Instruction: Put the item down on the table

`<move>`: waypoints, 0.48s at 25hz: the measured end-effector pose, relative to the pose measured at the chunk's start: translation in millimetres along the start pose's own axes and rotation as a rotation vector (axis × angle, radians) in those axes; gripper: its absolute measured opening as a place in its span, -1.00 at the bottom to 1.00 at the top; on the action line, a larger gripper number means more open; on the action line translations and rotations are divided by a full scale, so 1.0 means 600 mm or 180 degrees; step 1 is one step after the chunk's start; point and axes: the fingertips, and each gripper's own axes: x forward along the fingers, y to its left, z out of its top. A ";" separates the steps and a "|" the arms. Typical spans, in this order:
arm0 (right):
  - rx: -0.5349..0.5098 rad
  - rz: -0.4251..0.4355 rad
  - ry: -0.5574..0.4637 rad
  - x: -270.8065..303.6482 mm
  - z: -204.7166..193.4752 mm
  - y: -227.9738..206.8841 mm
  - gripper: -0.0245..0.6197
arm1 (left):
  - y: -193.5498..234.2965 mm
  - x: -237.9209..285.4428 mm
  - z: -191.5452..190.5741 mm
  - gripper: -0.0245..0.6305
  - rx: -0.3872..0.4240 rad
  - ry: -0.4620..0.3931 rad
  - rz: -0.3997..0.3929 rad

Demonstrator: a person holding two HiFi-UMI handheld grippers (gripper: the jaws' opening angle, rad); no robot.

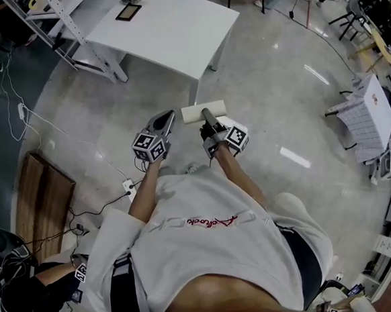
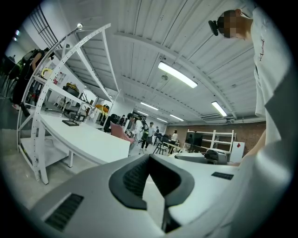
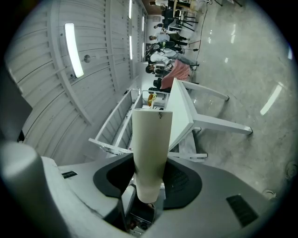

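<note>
My right gripper (image 1: 209, 120) is shut on a cream, tube-like item (image 1: 203, 111), held in the air over the floor just short of the white table (image 1: 165, 26). In the right gripper view the item (image 3: 151, 144) stands up between the dark pads (image 3: 184, 179) of the right gripper (image 3: 150, 179), with the table (image 3: 184, 111) behind it. My left gripper (image 1: 166, 120) hangs beside it to the left, also off the table. The left gripper (image 2: 150, 167) has its jaws meeting at the tips with nothing between them, and the table (image 2: 84, 137) lies ahead on the left.
A dark flat device (image 1: 128, 12) lies on the table's far side. A white rack frame (image 1: 71, 27) stands at the table's left. On the floor are a wooden board (image 1: 44, 197) and a power strip with cables (image 1: 128, 186). A chair (image 1: 368, 118) stands at the right. People (image 2: 149, 132) stand far off.
</note>
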 end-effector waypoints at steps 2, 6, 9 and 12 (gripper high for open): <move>0.0018 -0.0027 0.0001 -0.002 0.005 -0.008 -0.38 | -0.002 0.003 -0.005 -0.88 0.0007 0.0022 0.0020; 0.0015 0.0026 0.0034 0.008 0.009 -0.010 -0.38 | 0.006 0.007 -0.006 -0.88 0.0013 0.0037 0.0057; 0.0038 0.0015 0.0065 0.014 0.011 -0.010 -0.38 | 0.014 0.013 0.000 -0.88 0.0007 -0.0002 0.0082; 0.0038 0.0026 0.0081 0.025 0.012 -0.017 -0.38 | 0.028 0.016 0.008 -0.88 0.0061 -0.0012 0.0108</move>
